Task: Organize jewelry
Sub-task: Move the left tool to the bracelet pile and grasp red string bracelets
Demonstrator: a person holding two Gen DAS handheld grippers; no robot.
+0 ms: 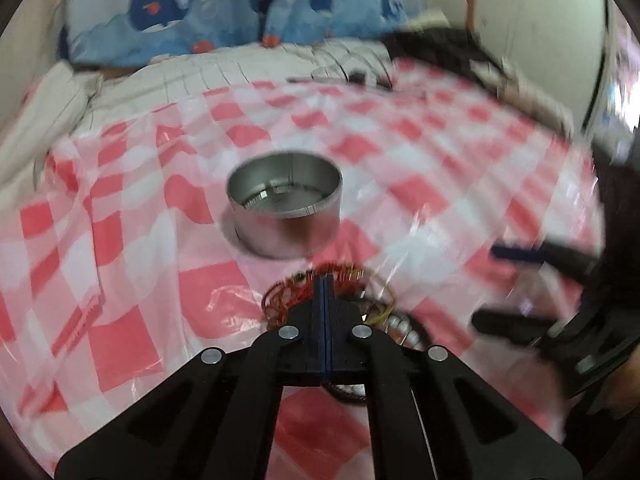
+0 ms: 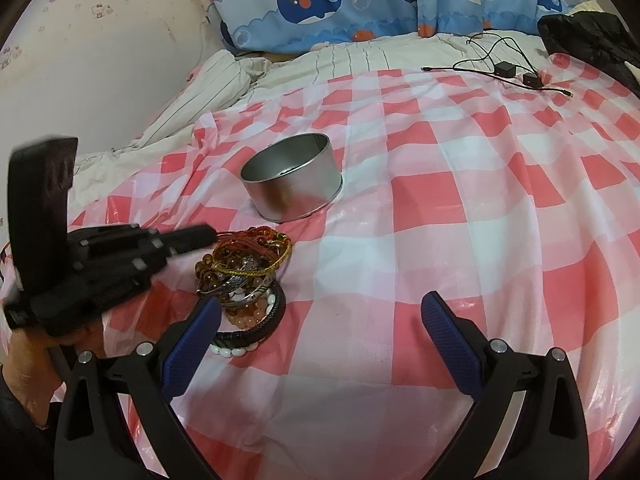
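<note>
The left gripper (image 1: 323, 280) is pressed together at the far edge of the bracelet pile (image 2: 246, 276), just short of the tin (image 2: 292, 176). The right gripper (image 2: 320, 312) stands spread, its left finger beside the pile; bare checkered cloth (image 2: 480, 220) lies rightward.

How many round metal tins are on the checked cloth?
1. The tin stands open on the checked cloth, just behind the pile of bracelets. No second tin shows in either view.
</note>
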